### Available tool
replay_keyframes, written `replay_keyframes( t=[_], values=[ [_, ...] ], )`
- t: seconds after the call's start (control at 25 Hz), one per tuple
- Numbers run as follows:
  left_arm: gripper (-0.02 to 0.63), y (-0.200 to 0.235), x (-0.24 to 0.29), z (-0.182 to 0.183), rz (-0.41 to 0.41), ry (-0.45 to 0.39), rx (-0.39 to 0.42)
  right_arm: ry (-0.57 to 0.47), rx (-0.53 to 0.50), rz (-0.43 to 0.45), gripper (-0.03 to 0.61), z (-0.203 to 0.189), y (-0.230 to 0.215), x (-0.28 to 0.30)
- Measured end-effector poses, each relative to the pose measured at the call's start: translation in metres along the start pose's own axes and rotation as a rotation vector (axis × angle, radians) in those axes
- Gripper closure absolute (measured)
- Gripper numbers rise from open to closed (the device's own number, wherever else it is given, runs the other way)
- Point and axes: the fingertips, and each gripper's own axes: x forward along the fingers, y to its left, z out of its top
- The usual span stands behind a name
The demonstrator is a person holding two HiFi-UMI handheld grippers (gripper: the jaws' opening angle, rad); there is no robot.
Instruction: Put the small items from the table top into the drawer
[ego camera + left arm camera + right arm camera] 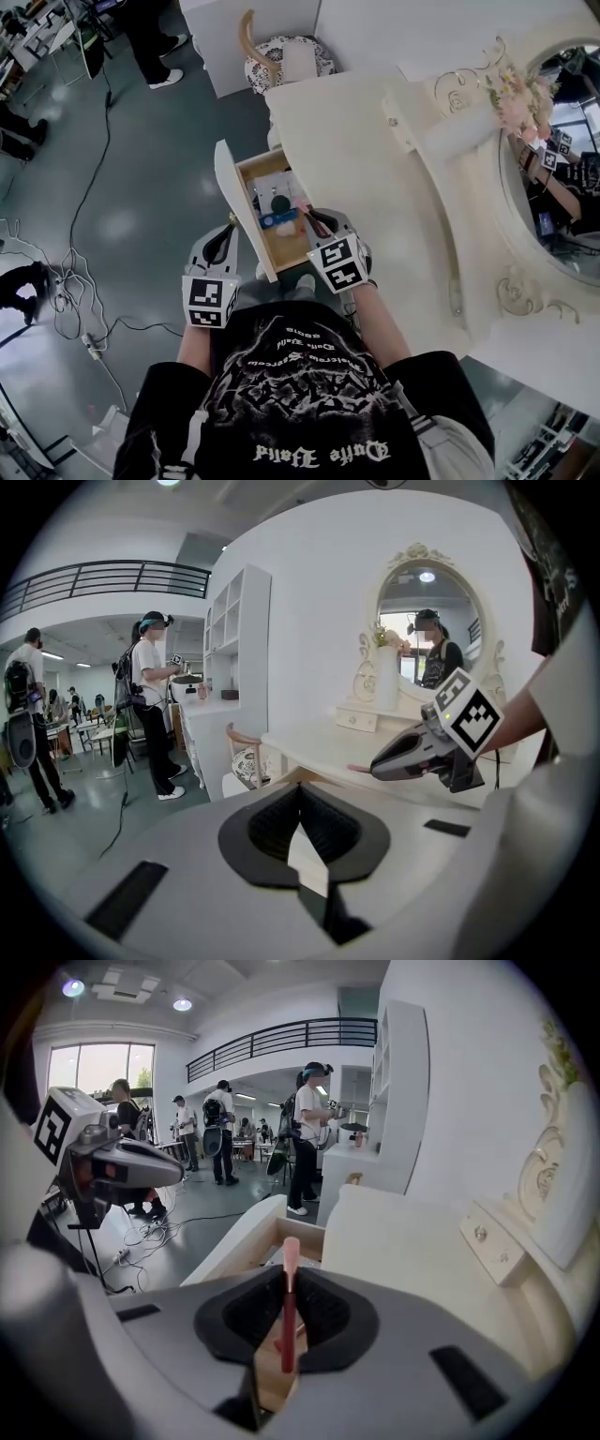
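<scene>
In the head view, the near end of the drawer [242,208] is partly covered by the right gripper [317,223], and the items [278,208] inside are too small to be named. The mirror [565,202] is cut off at 3 o'clock. The pink stick [288,1283] in that gripper's jaws cannot be identified further.

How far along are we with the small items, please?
Several items already lie in the open drawer. The right gripper holds a slim pink stick in its jaws above it; dropping it in remains. I see no other loose items on the table top.
</scene>
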Motion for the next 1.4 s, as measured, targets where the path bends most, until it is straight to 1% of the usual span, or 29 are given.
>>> replay_keyframes(
  t=[0.32,0.64,0.8,0.92,1.4],
  values=[
    [0.598,0.012,-0.005,-0.003,0.015,0.007,-0.006,0.010,-0.016,0.060,0.526,0.003,0.027,0.013],
    [0.598,0.025,-0.014,-0.012,0.048,0.018,-0.020,0.061,-0.026,0.119,0.526,-0.014,0.052,0.031],
    [0.598,0.033,-0.019,-0.014,0.069,0.025,-0.028,0.074,0.002,0.131,0.526,-0.018,0.056,0.039],
    [0.598,0.035,-0.020,-0.016,0.079,0.032,-0.030,0.089,-0.014,0.138,0.526,-0.020,0.059,0.045],
    [0.598,0.038,-0.019,-0.018,0.087,0.047,-0.015,0.135,-0.023,0.138,0.526,-0.031,0.056,0.072]
  ],
)
